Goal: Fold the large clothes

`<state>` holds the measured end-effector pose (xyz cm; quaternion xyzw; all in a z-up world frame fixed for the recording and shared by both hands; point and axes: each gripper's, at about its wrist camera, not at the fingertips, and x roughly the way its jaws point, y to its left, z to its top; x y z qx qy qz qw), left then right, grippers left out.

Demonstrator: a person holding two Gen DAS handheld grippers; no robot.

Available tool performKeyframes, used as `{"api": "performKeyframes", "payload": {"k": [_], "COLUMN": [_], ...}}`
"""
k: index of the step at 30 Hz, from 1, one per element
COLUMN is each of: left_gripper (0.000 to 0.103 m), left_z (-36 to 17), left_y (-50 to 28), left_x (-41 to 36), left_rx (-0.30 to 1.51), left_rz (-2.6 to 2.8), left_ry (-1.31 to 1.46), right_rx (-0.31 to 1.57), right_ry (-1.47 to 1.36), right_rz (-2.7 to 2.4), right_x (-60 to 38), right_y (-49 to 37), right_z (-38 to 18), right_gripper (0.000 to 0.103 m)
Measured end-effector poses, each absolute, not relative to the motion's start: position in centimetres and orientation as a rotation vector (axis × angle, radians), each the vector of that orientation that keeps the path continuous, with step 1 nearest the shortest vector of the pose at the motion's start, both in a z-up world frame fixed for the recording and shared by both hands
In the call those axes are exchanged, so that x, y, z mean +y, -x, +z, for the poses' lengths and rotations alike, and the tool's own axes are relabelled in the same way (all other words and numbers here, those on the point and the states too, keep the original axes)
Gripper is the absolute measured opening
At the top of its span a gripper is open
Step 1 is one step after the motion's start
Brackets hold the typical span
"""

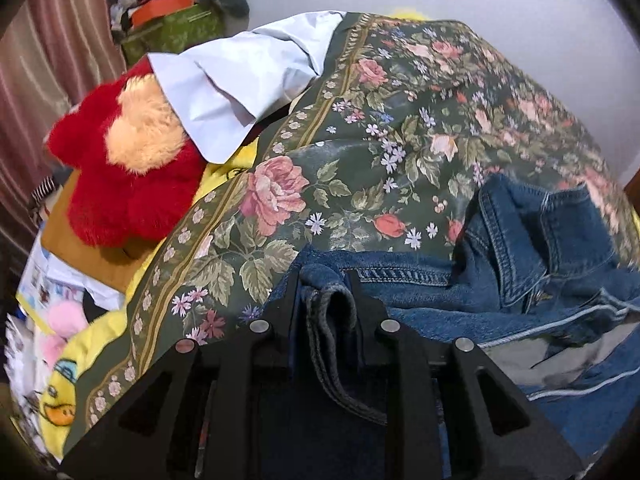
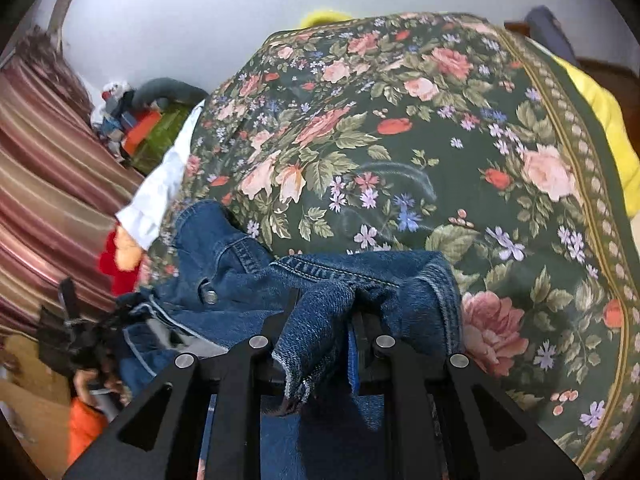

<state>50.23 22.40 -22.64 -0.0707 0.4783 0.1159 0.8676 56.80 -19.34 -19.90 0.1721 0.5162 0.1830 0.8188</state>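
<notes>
Denim jacket point(image 1: 540, 264) lies bunched at the near edge of the floral cover point(image 1: 360, 128), stretched crosswise between your hands. Left gripper point(image 1: 326, 280) and right gripper point(image 2: 326, 296) each pinch a denim fold, jaws narrow.

A dark green floral cloth point(image 2: 400, 160) covers the bed. A blue denim jacket point(image 1: 520, 240) lies crumpled on it. A white garment point(image 1: 240, 92) overlaps its far edge.

The denim jacket point(image 1: 520, 264) lies at the near edge of the floral cloth point(image 1: 380, 128), with a plush toy point(image 1: 132, 168) and a pale garment point(image 1: 240, 92) at its left edge.
</notes>
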Motion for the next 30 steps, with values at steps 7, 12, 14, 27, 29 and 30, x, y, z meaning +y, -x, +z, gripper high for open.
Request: {"api": "performKeyframes", "payload": {"k": [7, 12, 14, 27, 29, 30], "left_gripper": [0.025, 0.025, 0.026, 0.056, 0.061, 0.062], "left_z": [-22.9, -23.4, -23.4, -13.4, -12.6, -12.6], "left_y": [-50.7, -51.1, -51.0, -45.1, -43.8, -43.1], "left_x": [21.3, 21.0, 21.1, 19.5, 18.7, 18.1], "left_rx": [1.033, 1.074, 1.079, 0.9, 0.893, 0.899], "left_rz": [0.251, 0.322, 0.323, 0.235, 0.177, 0.142], "left_ry": [0.032, -0.024, -0.012, -0.062, -0.093, -0.109], "right_rx": [1.08, 1.062, 0.986, 0.927, 0.932, 0.93], "right_ry": [-0.281, -0.329, -0.235, 0.022, 0.034, 0.046], "right_rz": [0.419, 0.406, 0.207, 0.235, 0.294, 0.331], "right_x": [-18.9, -20.6, -22.5, -23.9, -22.3, -21.0], "right_y": [-55.2, -54.7, -54.2, -46.4, -45.2, -44.5], "right_z": [-17.5, -15.6, -13.6, -9.9, -10.4, -10.8], "right_gripper": [0.015, 0.015, 0.015, 0.015, 0.015, 0.015]}}
